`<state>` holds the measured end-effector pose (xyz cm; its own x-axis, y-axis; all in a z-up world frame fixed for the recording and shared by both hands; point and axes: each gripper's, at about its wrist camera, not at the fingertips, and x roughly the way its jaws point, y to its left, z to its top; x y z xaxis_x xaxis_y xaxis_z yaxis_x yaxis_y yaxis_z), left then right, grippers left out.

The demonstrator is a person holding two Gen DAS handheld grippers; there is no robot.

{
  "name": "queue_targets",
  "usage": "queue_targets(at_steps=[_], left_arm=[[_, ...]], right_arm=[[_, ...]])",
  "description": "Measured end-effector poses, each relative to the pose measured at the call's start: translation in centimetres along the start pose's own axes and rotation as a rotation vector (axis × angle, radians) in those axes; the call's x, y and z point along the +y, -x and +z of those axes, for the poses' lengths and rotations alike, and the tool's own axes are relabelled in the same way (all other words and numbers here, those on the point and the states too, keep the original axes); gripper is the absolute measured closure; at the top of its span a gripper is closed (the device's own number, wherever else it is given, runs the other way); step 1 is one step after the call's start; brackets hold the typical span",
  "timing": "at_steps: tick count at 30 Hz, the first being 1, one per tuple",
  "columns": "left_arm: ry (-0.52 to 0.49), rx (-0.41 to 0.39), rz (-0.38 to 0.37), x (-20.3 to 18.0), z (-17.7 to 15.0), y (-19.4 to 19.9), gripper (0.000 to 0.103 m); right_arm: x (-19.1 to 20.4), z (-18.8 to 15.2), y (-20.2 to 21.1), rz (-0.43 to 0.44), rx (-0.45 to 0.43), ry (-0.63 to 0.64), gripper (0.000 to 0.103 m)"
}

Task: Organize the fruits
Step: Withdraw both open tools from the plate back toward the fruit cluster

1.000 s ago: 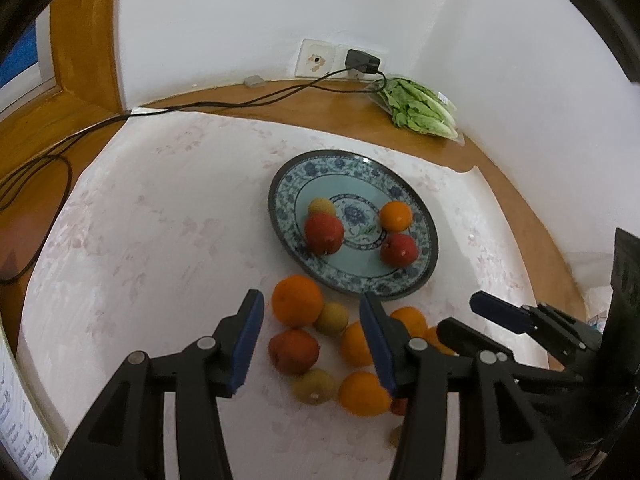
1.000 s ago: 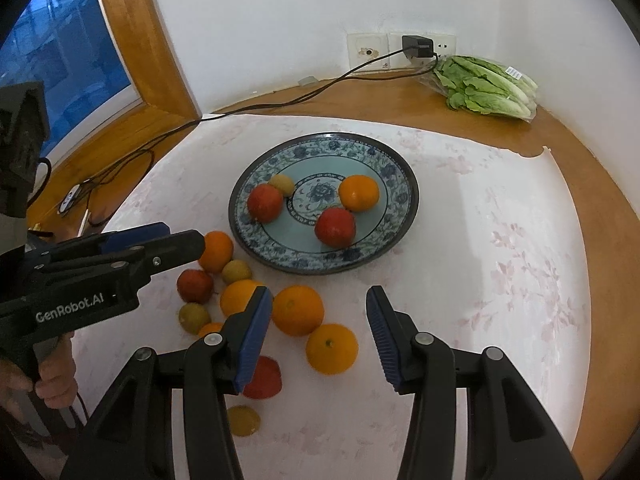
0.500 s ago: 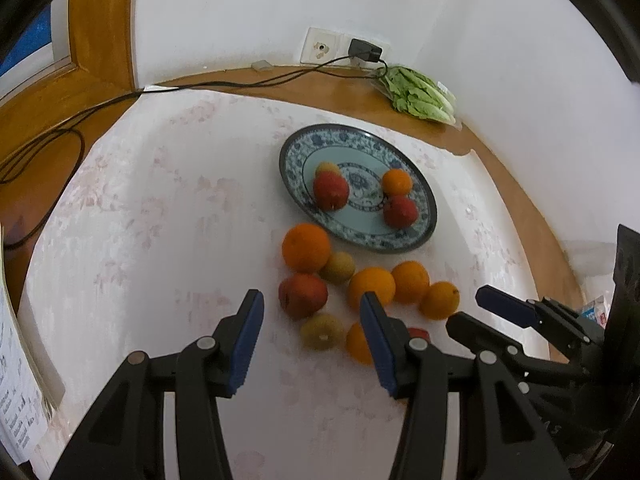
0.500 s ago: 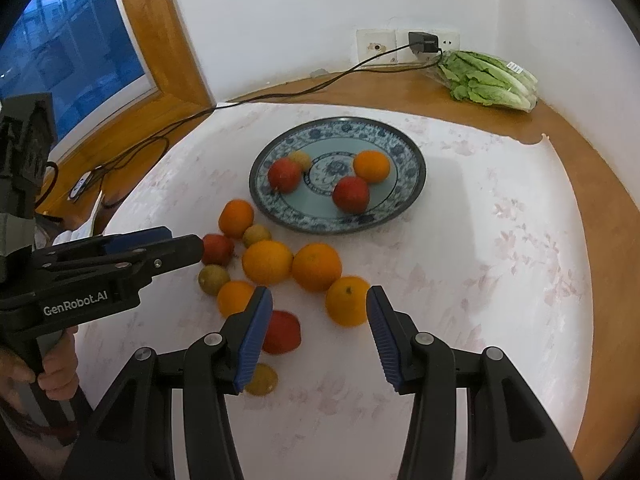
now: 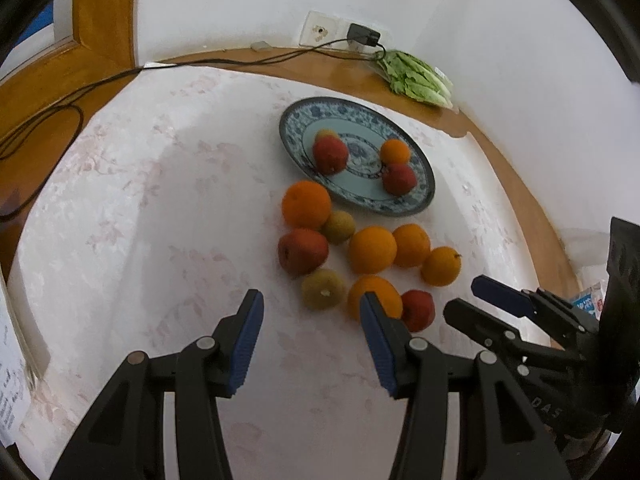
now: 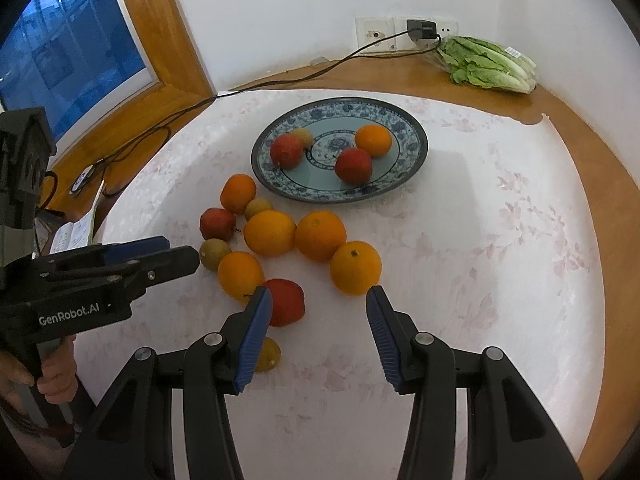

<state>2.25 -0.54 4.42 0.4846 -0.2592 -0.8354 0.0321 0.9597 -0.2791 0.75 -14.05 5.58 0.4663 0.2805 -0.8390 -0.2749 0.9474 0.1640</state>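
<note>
**Both grippers parted above loose fruit**

The left gripper (image 5: 311, 334) has its fingers apart with nothing between them — likewise the right gripper (image 6: 319, 334). Just beyond their tips a cluster of loose fruit (image 6: 276, 240) — oranges, red and small greenish-brown pieces — lies on the white tablecloth (image 6: 480, 260). Beyond it sits the blue patterned plate (image 6: 412, 160) holding four fruits. Lettuce (image 6: 486, 64) lies near the wall.
</note>
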Motion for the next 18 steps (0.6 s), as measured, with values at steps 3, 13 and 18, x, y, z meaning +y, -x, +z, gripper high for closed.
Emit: queue_targets(at_steps=[3, 13, 18], left_arm=[[-0.008, 0.009, -0.019, -0.6, -0.3, -0.3, 0.05], [-0.027, 0.034, -0.034, -2.4, -0.8, -1.6, 0.05], [-0.023, 0.039, -0.031, -2.8, -0.8, -2.1, 0.05]], right_arm=[[0.0, -0.3, 0.0, 0.0, 0.0, 0.002, 0.053], [-1.4, -0.5, 0.1, -0.015, -0.015, -0.027, 0.053], [-1.9, -0.3, -0.2, -0.03, -0.019, -0.032, 0.053]])
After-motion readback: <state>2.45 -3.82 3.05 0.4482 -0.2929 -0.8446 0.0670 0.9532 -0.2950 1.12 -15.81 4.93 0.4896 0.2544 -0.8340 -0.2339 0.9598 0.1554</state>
